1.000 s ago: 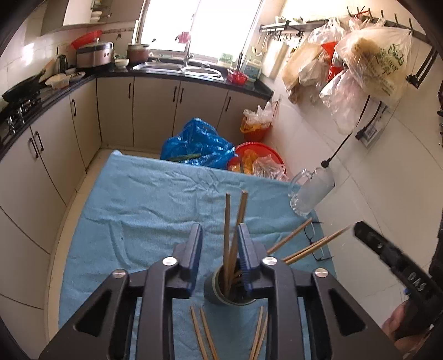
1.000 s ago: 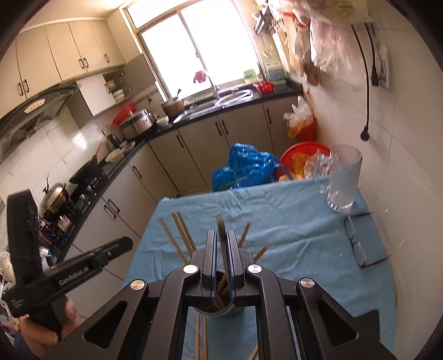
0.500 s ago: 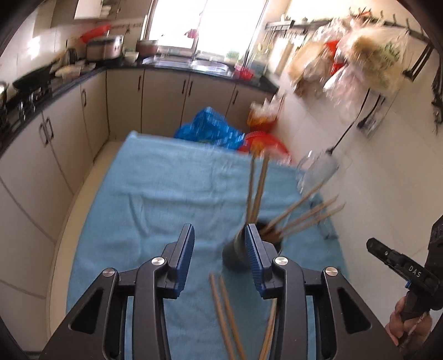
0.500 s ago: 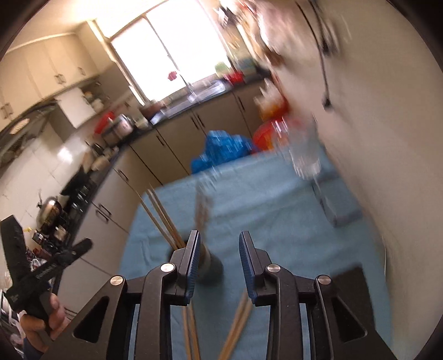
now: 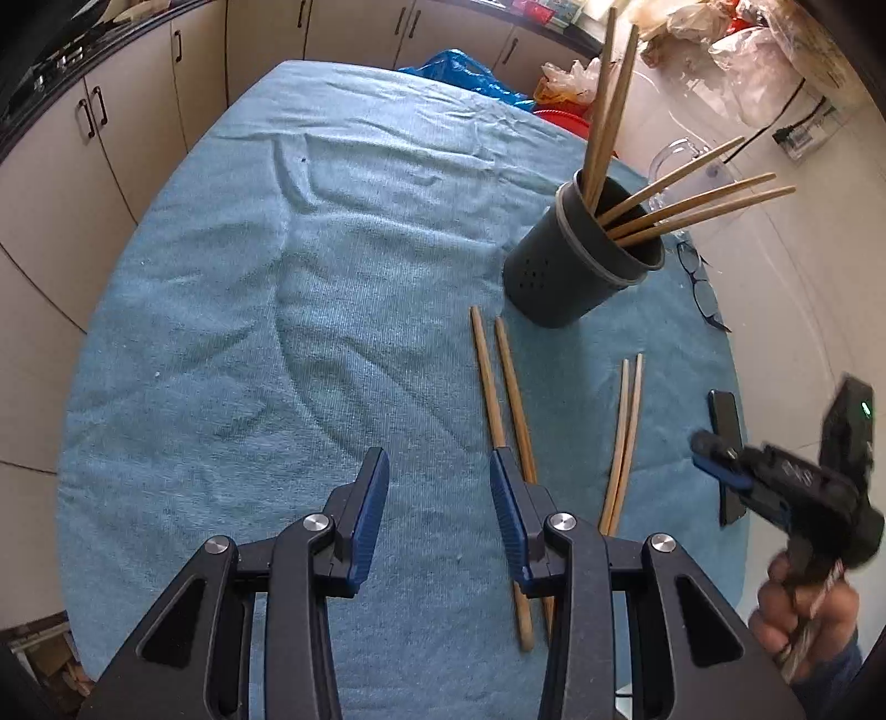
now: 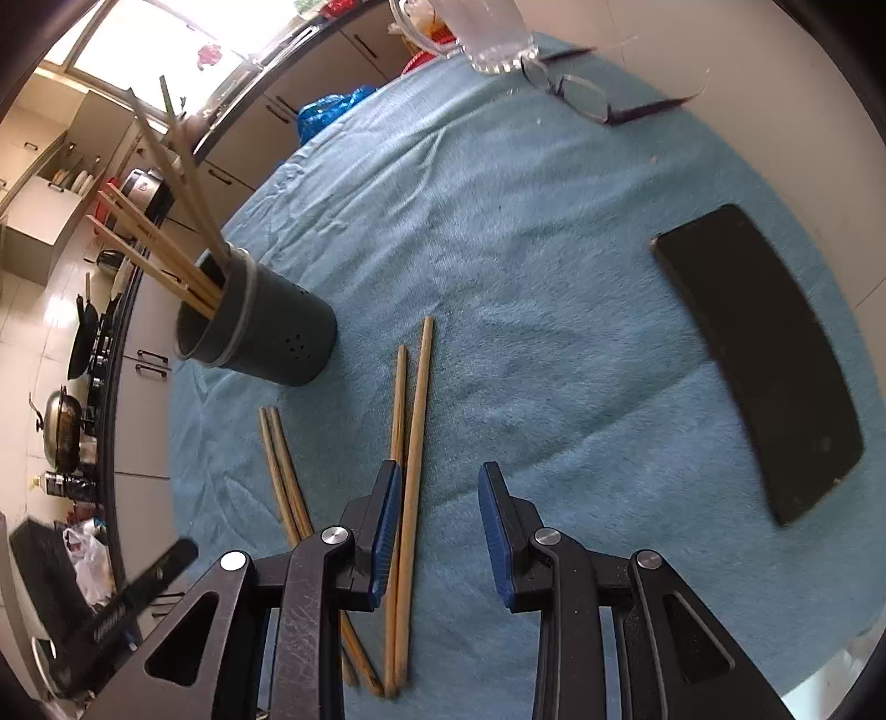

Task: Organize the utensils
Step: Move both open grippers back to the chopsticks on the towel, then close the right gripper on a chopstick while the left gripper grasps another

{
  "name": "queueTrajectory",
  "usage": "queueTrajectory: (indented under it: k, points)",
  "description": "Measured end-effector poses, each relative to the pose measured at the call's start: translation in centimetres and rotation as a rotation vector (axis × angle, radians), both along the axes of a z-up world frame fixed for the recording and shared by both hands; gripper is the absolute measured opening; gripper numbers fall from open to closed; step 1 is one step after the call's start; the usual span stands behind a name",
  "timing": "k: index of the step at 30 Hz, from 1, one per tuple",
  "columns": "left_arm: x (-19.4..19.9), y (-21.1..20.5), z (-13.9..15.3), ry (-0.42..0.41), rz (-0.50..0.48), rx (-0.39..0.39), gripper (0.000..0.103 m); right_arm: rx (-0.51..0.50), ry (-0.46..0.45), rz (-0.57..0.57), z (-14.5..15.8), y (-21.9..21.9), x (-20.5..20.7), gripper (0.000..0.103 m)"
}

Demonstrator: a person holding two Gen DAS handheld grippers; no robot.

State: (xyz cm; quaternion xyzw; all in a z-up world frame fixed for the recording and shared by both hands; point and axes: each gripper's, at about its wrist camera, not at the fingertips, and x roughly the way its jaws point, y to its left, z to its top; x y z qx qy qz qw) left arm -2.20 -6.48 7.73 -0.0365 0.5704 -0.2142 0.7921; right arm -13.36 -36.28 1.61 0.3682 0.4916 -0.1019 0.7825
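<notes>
A dark perforated holder (image 5: 576, 266) (image 6: 277, 338) stands on the blue cloth with several wooden chopsticks fanned out of it. Two loose pairs lie in front of it. The darker pair (image 5: 506, 399) (image 6: 279, 465) runs under the right finger of my left gripper (image 5: 437, 471), which is open and empty. In the right wrist view the paler pair (image 6: 412, 410) lies on the cloth along the left finger of my right gripper (image 6: 441, 487), also open with nothing gripped. The paler pair (image 5: 626, 437) sits between the left gripper and the right gripper (image 5: 775, 487), which a hand holds.
A black phone (image 6: 764, 360) (image 5: 725, 437) lies on the cloth to the right. Glasses (image 6: 581, 94) and a glass mug (image 6: 493, 33) sit at the far right by the wall. The blue cloth (image 5: 249, 304) covers the table; kitchen cabinets and a stove stand to the left.
Both grippers opened and left the chopsticks standing in the holder. They pulled back and dropped low over the cloth, above the loose pairs.
</notes>
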Motion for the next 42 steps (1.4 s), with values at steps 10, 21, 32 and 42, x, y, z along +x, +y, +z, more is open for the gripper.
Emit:
queueTrajectory:
  k: [10,21,32,42]
  points:
    - [-0.6,2.7,0.9,-0.023,0.03,0.021,0.036,-0.055,0.102,0.032,-2.4,0.8,5.7,0.016]
    - [1.1,0.3,-1.0,0.057,-0.016,-0.008,0.036,-0.181,0.171,0.135,-3.1,1.8,6.9,0.009]
    - [4.8,-5.7,-5.0,0.154,-0.062,0.055,0.036,-0.149,0.195,0.108,-3.4,-1.7,4.0,0.009]
    - [5.3,-8.8,-5.6,0.071,-0.101,0.203,0.022,-0.113,0.195,0.119,-3.4,-2.0,3.7,0.01]
